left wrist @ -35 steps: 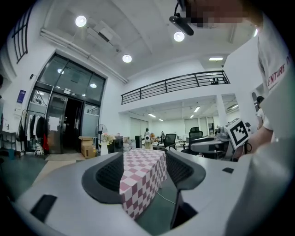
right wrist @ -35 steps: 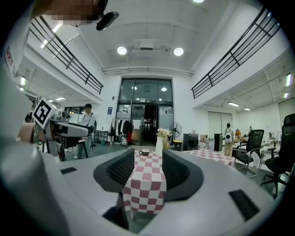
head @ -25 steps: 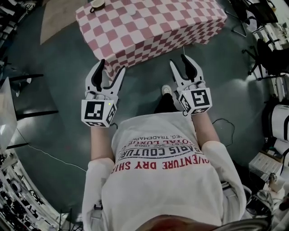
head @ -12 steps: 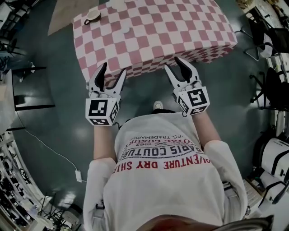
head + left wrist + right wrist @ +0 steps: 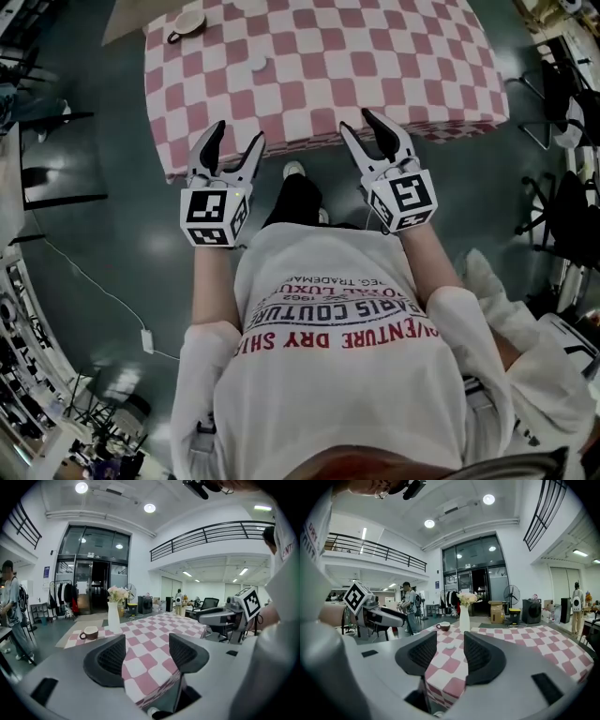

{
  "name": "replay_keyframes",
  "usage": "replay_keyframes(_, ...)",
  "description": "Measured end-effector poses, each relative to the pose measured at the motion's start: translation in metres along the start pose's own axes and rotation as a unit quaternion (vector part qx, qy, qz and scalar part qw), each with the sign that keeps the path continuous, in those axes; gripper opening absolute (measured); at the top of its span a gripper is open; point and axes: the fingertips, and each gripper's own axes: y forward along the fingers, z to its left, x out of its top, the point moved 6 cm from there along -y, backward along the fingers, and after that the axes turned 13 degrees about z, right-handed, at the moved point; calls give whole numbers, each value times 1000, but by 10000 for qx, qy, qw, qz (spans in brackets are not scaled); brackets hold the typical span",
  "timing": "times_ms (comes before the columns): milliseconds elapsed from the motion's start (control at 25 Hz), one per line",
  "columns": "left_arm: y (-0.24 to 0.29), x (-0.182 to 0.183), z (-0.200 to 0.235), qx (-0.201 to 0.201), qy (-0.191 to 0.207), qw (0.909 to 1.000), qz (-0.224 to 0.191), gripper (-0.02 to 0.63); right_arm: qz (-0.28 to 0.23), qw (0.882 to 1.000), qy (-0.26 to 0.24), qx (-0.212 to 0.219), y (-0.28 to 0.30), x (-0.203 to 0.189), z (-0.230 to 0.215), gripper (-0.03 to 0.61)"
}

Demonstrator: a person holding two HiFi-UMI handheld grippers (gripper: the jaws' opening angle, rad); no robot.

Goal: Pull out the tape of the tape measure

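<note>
A table with a pink-and-white checked cloth [image 5: 375,56] stands in front of me. On it lies a small white round thing [image 5: 257,64], maybe the tape measure; the right gripper view shows it [image 5: 450,646] far off beyond the jaws. My left gripper [image 5: 237,136] hovers at the cloth's near edge, open with nothing between its jaws [image 5: 146,641]. My right gripper [image 5: 359,122] is level with it at the same edge, also open and empty [image 5: 450,637]. Neither touches anything.
A brown cup on a saucer [image 5: 187,21] sits at the table's far left corner, and a white vase of flowers [image 5: 114,616] stands behind it. Chairs [image 5: 562,94] stand to the right. A cable [image 5: 94,291] runs over the dark floor. People [image 5: 410,606] stand in the background.
The table has come closer and squarer in the head view. Both grippers, earlier over the floor short of it, are now at its near edge. Their jaws stay equally wide.
</note>
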Motion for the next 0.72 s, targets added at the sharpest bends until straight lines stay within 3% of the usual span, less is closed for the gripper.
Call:
replay_keyframes(320,90,5,48,-91,5,9980,631,296,404,9991,37,83,75,15,-39,184)
replay_keyframes(720,201,-13,102,-538,26,9837,1717,296,1008,9946,219,136,174,23,-75,184)
